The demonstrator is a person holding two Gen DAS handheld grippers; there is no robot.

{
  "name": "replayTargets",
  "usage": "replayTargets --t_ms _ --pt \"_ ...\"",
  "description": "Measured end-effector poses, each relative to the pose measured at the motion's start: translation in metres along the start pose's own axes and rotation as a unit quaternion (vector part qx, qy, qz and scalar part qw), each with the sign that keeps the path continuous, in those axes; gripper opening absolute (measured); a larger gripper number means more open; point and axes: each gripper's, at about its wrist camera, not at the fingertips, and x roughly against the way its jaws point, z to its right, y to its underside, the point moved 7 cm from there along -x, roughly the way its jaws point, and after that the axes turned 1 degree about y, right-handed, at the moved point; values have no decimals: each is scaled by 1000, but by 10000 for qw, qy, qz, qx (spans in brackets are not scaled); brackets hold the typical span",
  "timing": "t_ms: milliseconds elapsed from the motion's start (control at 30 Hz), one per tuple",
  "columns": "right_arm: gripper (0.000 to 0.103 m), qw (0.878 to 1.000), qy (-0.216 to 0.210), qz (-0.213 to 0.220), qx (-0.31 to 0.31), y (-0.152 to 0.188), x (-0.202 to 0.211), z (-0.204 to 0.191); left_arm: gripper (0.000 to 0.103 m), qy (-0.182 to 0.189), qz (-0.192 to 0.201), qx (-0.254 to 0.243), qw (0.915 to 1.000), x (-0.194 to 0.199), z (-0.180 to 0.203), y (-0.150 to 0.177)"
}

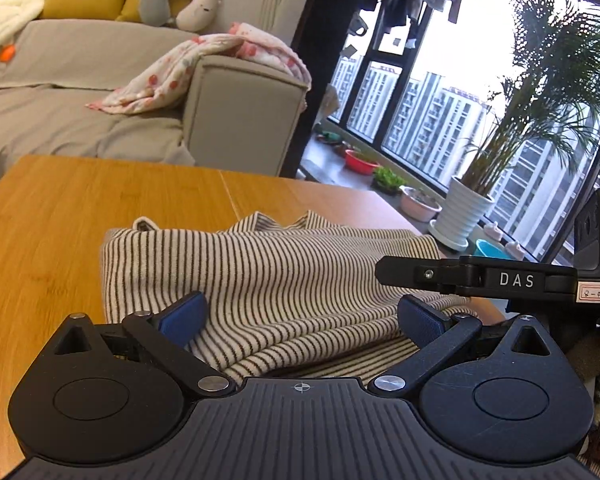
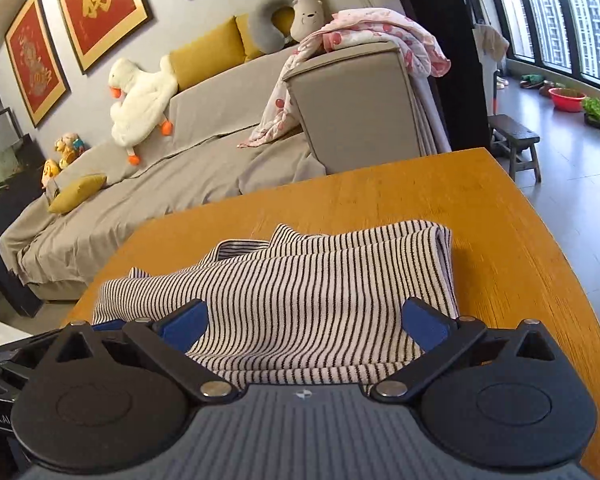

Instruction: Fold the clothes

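Both claws stand spread wide, gripping nothing: left gripper (image 1: 302,316) and right gripper (image 2: 306,322) each have blue pads either side of the striped garment (image 2: 308,284), which lies folded in layers on the wooden table (image 2: 500,248). Right gripper's arm shows at the left view's right edge. Beyond the table: grey sofa (image 2: 204,160), pink blanket (image 2: 380,28) over its armrest.
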Motion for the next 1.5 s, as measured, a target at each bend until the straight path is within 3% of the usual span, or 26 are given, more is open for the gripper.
replayTargets --t_ms 233,700,900,967,1033,1067,1167,1233,1333,1433,1500 --pt "103 9988 -360 90 -323 -1 3 9 103 21 -5 22 10000 0 0 0" --pt "103 9989 -457 -82 9 0 4 5 103 218 -172 79 9996 -5 -7 -7" --pt "103 9988 -231 59 422 1 16 -1 103 300 -227 65 9993 7 -6 -15" --pt "90 9971 -94 186 739 -2 24 -4 103 253 -105 73 9996 19 -9 -26" --pt "62 9918 113 398 1208 -11 34 -6 103 194 -60 120 9997 28 -15 -35" --pt "57 9912 187 414 1240 -17 36 -4 103 192 -123 240 9995 27 -21 -39" --pt "56 9925 335 202 1159 -27 27 10 103 172 -392 584 9974 15 -39 -42" --pt "56 9914 538 -287 1160 -17 9 25 102 -89 -574 553 9968 4 -52 -38" --pt "56 9939 347 -628 839 -12 1 42 99 -377 -783 691 9938 -1 -74 -37" --pt "56 9952 221 -456 834 -34 16 49 99 -211 -756 1016 9917 9 -91 -49" --pt "57 9957 40 -558 734 -47 19 55 99 62 -835 1173 9896 12 -98 -55"
